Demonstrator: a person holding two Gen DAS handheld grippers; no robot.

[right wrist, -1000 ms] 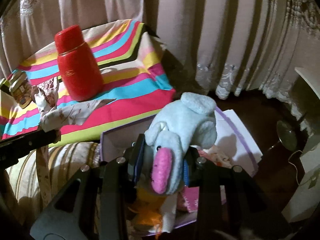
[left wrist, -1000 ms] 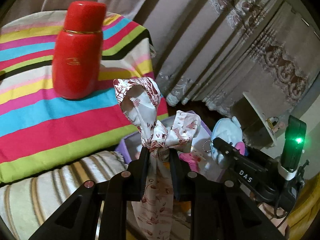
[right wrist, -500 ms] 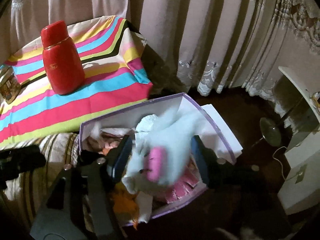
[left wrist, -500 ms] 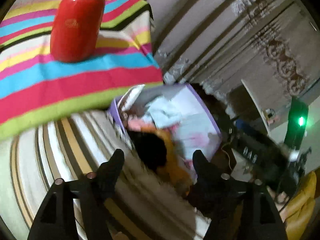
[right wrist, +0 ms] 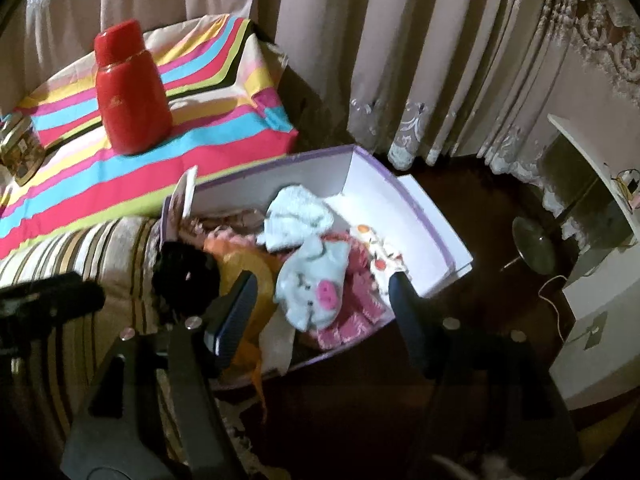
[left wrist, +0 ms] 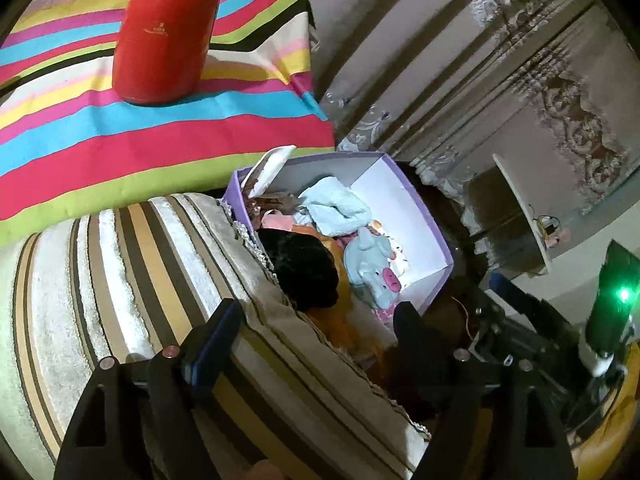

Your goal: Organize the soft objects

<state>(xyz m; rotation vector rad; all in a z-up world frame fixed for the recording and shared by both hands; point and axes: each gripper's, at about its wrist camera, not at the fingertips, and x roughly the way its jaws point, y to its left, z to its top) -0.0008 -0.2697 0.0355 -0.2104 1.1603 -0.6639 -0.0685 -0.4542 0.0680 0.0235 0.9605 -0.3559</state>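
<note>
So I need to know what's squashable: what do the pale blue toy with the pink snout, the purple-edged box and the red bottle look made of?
Pale blue toy with the pink snout: fuzzy plush, slumped. Purple-edged box: probably cardboard, thin flat matte walls. Red bottle: glossy and rigid, metal or plastic.

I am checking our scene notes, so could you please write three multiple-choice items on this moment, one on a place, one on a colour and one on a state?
1. Where does the light blue plush toy lie?
A. inside the purple box
B. on the striped cloth
C. on the floor

2. What colour is the flask on the striped cloth?
A. green
B. red
C. white

3. How do the right gripper jaws stand?
A. clamped on the plush toy
B. clamped on the flask
C. apart, gripping nothing

Answers:
1 A: it rests among the other soft things within the box walls.
2 B: its body and cap are red.
3 C: the jaws are opening and the toy lies free below them.
</note>
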